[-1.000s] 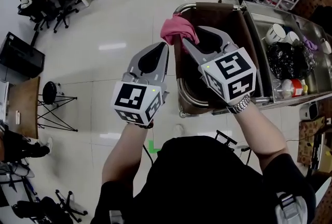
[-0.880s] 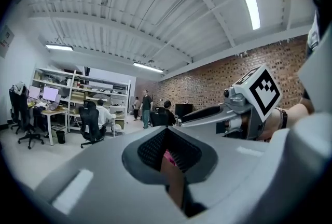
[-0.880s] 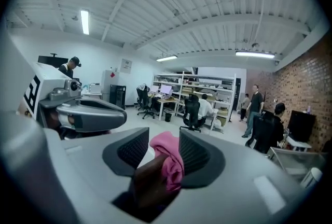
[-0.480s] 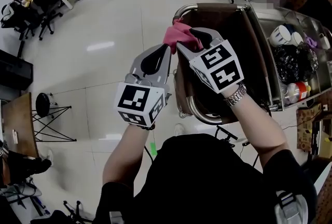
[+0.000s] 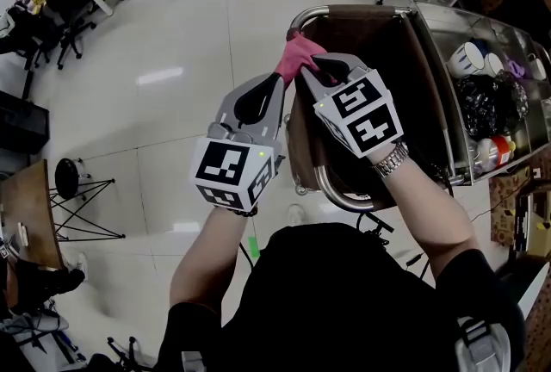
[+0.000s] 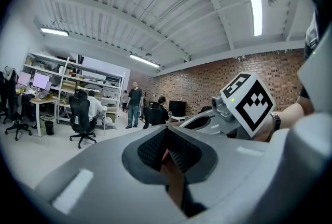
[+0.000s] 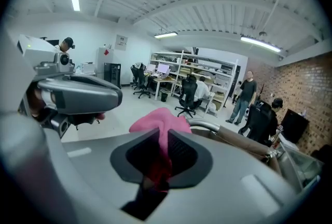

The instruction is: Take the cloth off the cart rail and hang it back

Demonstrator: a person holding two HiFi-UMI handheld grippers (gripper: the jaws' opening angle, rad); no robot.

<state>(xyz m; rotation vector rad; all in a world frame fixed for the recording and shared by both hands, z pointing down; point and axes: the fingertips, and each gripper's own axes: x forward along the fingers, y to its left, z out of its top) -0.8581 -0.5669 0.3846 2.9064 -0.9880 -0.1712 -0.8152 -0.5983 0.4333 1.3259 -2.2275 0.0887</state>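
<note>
Cloth [image 5: 297, 58] sits bunched on the corner of the cart [image 5: 433, 24] rail [image 5: 344, 10], so by the look of it nothing has come off yet. The right gripper [image 5: 310, 69] has just been closing its jaws, and they now pinch the pink bunch from above. The left gripper [image 5: 281, 83] lies just beside it, jaws clenched on a pink sliver, seemingly a corner of the same cloth. Lifting it clear and draping it back over the rail both remain.

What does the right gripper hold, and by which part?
The crumpled pink cloth: the right gripper, whose jaws have just been closing, pinches a bunched fold; the rest bulges beyond the tips.
</note>
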